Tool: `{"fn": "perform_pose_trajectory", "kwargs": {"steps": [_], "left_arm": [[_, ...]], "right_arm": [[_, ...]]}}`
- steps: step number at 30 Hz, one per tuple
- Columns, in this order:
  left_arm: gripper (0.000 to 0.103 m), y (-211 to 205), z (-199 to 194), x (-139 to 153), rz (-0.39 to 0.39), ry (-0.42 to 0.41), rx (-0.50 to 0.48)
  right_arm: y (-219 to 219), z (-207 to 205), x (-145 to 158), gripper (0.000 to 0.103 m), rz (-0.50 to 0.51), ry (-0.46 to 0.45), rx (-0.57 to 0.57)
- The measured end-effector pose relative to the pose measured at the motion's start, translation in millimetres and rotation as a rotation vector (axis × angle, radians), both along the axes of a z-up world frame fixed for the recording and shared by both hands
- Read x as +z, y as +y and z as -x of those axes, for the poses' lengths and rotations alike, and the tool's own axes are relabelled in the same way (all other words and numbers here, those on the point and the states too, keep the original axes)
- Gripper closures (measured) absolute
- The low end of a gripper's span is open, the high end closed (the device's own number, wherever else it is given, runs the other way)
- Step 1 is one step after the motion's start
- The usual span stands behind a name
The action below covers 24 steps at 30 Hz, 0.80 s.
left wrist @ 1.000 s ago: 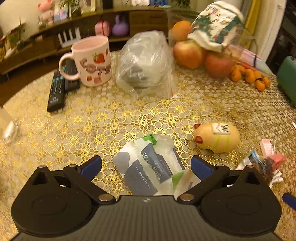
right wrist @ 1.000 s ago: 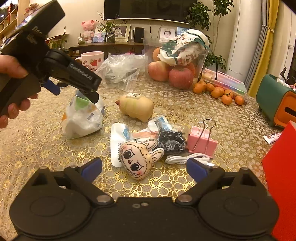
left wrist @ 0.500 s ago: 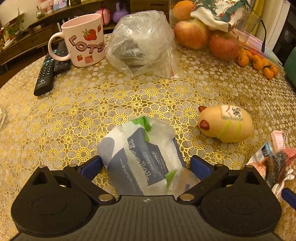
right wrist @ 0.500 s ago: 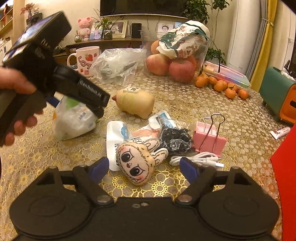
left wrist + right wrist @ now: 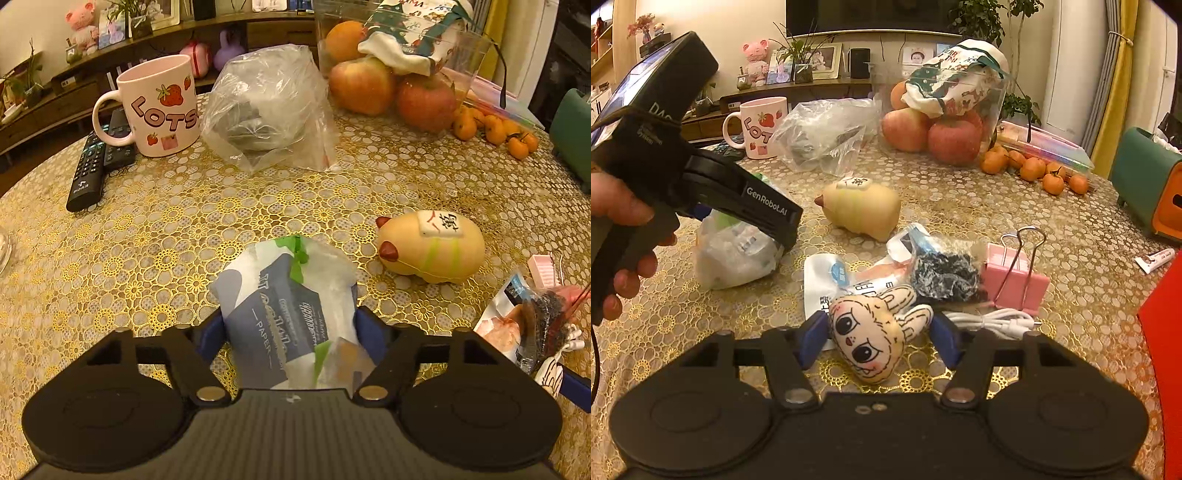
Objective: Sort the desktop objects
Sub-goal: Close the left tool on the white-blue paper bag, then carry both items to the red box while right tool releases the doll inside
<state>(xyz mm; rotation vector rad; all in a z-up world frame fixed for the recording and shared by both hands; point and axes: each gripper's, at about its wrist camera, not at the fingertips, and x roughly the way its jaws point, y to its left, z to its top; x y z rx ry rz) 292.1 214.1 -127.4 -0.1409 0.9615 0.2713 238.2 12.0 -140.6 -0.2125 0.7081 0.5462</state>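
My left gripper (image 5: 291,332) is shut on a white and blue tissue pack (image 5: 288,314) that lies on the gold lace tablecloth (image 5: 147,229). In the right wrist view the left gripper body (image 5: 738,199) sits over the same pack (image 5: 735,251). My right gripper (image 5: 879,339) has its blue pads on either side of a small plush face doll (image 5: 871,339), with the right pad a little apart from it. A yellow pig toy (image 5: 432,247) lies to the right of the pack, also in the right wrist view (image 5: 864,210).
A pink mug (image 5: 162,107), two remotes (image 5: 92,162), a clear plastic bag (image 5: 269,110) and a fruit container (image 5: 391,74) stand at the back. Snack packets (image 5: 923,262), a pink binder clip (image 5: 1015,280), a white cable (image 5: 990,321), small oranges (image 5: 1034,170), a green box (image 5: 1145,184) and something red (image 5: 1163,350) are on the right.
My left gripper moved forward and closed on the tissue pack. My right gripper moved forward and narrowed around the plush doll.
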Motion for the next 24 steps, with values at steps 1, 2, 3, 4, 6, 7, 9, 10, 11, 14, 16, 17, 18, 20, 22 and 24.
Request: {"fn": "perform_pose_trajectory", "kwargs": {"steps": [1, 2, 3, 4, 6, 7, 9, 10, 11, 14, 16, 17, 18, 20, 22, 24], "left_arm": [[0.035, -1, 1, 1, -0.001, -0.004, 0.003], [0.038, -1, 2, 1, -0.001, -0.007, 0.006], [0.039, -2, 2, 2, 0.001, -0.01, 0.008], [0.042, -2, 3, 2, 0.0, -0.012, 0.007], [0.044, -5, 5, 4, -0.008, -0.011, 0.002], [0.045, -6, 7, 5, -0.009, -0.01, -0.001], [0.045, -7, 11, 7, -0.003, -0.007, -0.006], [0.045, -8, 13, 8, 0.0, -0.007, -0.01], [0.045, -10, 16, 10, 0.001, -0.007, -0.015], [0.045, -16, 26, 16, -0.001, -0.008, -0.035], [0.045, -21, 34, 22, 0.001, -0.011, -0.052], [0.045, -24, 38, 25, -0.003, -0.01, -0.062], [0.045, -27, 42, 28, -0.009, -0.007, -0.073], [0.045, -34, 51, 34, -0.011, 0.002, -0.09], [0.045, -42, 60, 41, -0.012, 0.002, -0.111], [0.045, -53, 69, 49, -0.021, -0.006, -0.139]], "right_arm": [[-1, 0, 1, 0.044, -0.002, -0.002, -0.001], [-1, 1, 1, 0.044, -0.002, -0.004, -0.004], [-2, 1, 2, 0.045, -0.005, -0.006, -0.006], [-4, 1, 3, 0.045, -0.008, -0.006, -0.009], [-7, 3, 4, 0.045, -0.016, -0.005, -0.014], [-9, 3, 5, 0.045, -0.02, -0.004, -0.015], [-12, 5, 6, 0.046, -0.026, 0.001, -0.021], [-15, 6, 6, 0.046, -0.029, 0.007, -0.022], [-17, 7, 7, 0.046, -0.031, 0.012, -0.022], [-25, 12, 11, 0.046, -0.036, 0.014, -0.026], [-31, 15, 15, 0.046, -0.042, 0.011, -0.031], [-34, 17, 17, 0.046, -0.044, 0.009, -0.034], [-38, 19, 20, 0.046, -0.046, 0.008, -0.037], [-45, 21, 25, 0.046, -0.051, 0.006, -0.043], [-53, 25, 30, 0.046, -0.049, 0.004, -0.048], [-62, 30, 35, 0.046, -0.055, 0.007, -0.052]]}}
